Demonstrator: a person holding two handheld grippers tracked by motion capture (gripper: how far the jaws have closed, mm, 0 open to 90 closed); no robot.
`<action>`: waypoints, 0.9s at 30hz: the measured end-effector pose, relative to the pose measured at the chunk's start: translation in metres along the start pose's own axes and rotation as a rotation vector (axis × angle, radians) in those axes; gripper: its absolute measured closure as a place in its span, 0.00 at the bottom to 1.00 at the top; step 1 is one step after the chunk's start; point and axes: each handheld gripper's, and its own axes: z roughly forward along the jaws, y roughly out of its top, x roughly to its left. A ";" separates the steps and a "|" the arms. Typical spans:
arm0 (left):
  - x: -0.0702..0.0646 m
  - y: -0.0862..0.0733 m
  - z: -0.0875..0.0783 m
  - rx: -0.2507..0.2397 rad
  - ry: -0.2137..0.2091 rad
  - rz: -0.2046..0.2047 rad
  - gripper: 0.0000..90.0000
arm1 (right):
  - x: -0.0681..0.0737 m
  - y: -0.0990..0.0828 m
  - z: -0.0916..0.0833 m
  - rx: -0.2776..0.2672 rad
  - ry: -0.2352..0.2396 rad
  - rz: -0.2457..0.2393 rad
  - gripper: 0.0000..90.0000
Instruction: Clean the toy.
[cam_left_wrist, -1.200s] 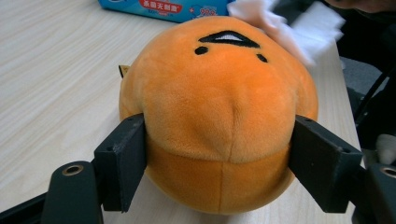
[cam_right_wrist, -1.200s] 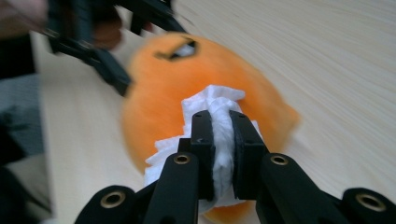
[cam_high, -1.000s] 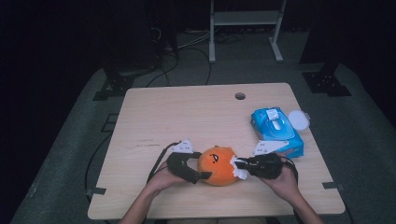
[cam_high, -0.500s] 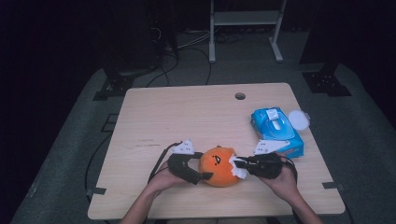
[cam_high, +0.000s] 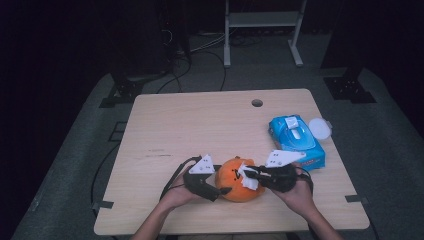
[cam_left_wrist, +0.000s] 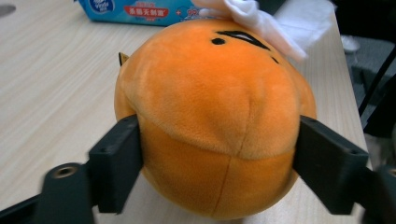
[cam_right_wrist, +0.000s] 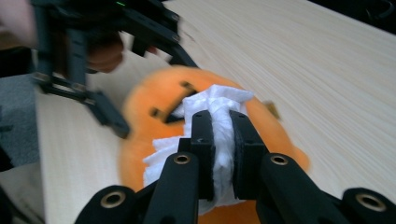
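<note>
Orange plush toy (cam_high: 239, 180): lying near the table's (cam_high: 210, 125) front edge, between both tongs. Left gripper (cam_left_wrist: 219, 154): jaws just closing, now pressing the toy's sides. Right gripper (cam_right_wrist: 222, 128): clamping a white wipe (cam_right_wrist: 219, 105) against the toy's face.

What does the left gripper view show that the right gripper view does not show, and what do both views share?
The left gripper view alone: the left gripper with its two black jaws pressed against the sides of the orange plush toy, having just been closing on it, and the blue pack of wipes behind.

The right gripper view alone: the right gripper shut on the white wipe, pinched between its jaws, pressing it on the toy's face.

Both: the toy, the wipe on it and the wooden table.
</note>
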 end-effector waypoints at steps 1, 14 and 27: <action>0.002 0.000 0.000 -0.004 -0.013 -0.029 0.18 | -0.004 -0.003 0.000 0.002 0.001 0.022 0.90; -0.013 0.008 0.003 -0.003 0.029 0.071 0.26 | 0.024 0.004 0.005 0.000 0.073 -0.048 0.90; -0.015 0.009 0.008 -0.027 0.036 0.048 0.25 | 0.020 0.004 0.003 0.000 0.093 -0.021 0.90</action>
